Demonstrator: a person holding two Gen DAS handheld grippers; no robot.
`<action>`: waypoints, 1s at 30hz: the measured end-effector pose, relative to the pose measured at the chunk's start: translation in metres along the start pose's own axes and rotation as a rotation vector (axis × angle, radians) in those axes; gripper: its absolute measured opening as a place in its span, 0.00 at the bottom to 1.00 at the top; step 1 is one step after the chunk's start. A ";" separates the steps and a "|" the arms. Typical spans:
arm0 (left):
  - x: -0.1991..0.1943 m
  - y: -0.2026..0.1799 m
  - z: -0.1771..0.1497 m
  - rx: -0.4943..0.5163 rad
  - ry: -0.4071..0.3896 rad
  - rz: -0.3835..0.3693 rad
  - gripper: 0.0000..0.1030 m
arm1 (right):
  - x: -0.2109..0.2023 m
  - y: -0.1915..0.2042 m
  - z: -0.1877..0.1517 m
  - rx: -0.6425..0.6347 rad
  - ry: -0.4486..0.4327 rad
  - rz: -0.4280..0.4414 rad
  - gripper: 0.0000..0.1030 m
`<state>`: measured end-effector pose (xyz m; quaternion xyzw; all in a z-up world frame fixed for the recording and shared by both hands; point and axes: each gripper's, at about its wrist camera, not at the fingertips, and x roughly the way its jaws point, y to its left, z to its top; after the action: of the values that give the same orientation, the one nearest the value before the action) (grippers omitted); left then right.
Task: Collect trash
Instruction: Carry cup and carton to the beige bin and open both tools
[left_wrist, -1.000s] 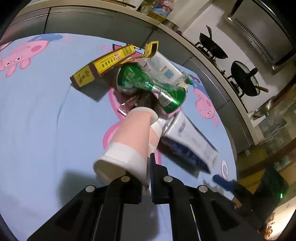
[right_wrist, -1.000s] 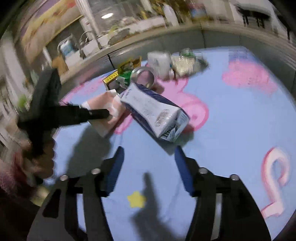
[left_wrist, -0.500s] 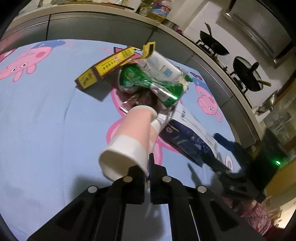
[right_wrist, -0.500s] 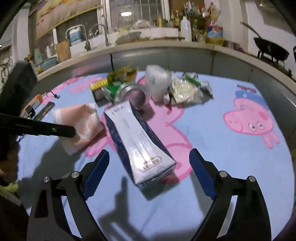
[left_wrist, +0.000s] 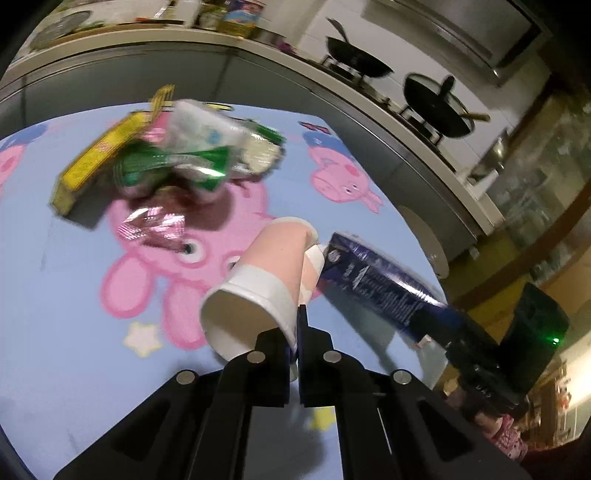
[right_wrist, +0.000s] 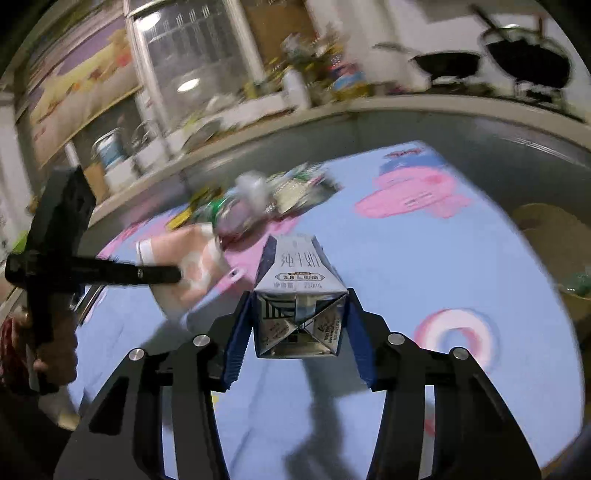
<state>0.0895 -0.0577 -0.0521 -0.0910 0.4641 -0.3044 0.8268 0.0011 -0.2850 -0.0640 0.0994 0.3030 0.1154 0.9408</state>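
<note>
My left gripper (left_wrist: 297, 325) is shut on the rim of a pink and white paper cup (left_wrist: 266, 280) and holds it above the blue cartoon tablecloth (left_wrist: 55, 295). My right gripper (right_wrist: 299, 295) is shut on a dark blue milk carton (right_wrist: 299, 291) and holds it off the table. The carton also shows in the left wrist view (left_wrist: 380, 288), touching the cup's base. The left gripper and the cup (right_wrist: 192, 258) show at the left of the right wrist view.
A blurred pile of trash lies at the far side: a yellow box (left_wrist: 99, 158), a crushed green can (left_wrist: 166, 166), a white packet (left_wrist: 199, 129) and a shiny wrapper (left_wrist: 151, 229). A kitchen counter with woks (left_wrist: 354, 66) runs behind. A round bin (right_wrist: 554, 236) stands right of the table.
My right gripper closed on the milk carton and lifted it. My left gripper rose with the cup and swung right, so the trash pile sits farther off.
</note>
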 end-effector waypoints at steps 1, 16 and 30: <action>0.007 -0.008 0.004 0.011 0.011 -0.014 0.03 | -0.005 -0.006 0.001 0.007 -0.024 -0.037 0.46; 0.123 -0.156 0.058 0.293 0.117 -0.130 0.03 | -0.046 -0.119 0.020 0.133 -0.198 -0.466 0.46; 0.254 -0.287 0.103 0.486 0.219 -0.058 0.43 | -0.045 -0.245 0.030 0.362 -0.138 -0.524 0.49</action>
<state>0.1514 -0.4502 -0.0520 0.1306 0.4613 -0.4386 0.7601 0.0219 -0.5346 -0.0778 0.1914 0.2693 -0.1932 0.9238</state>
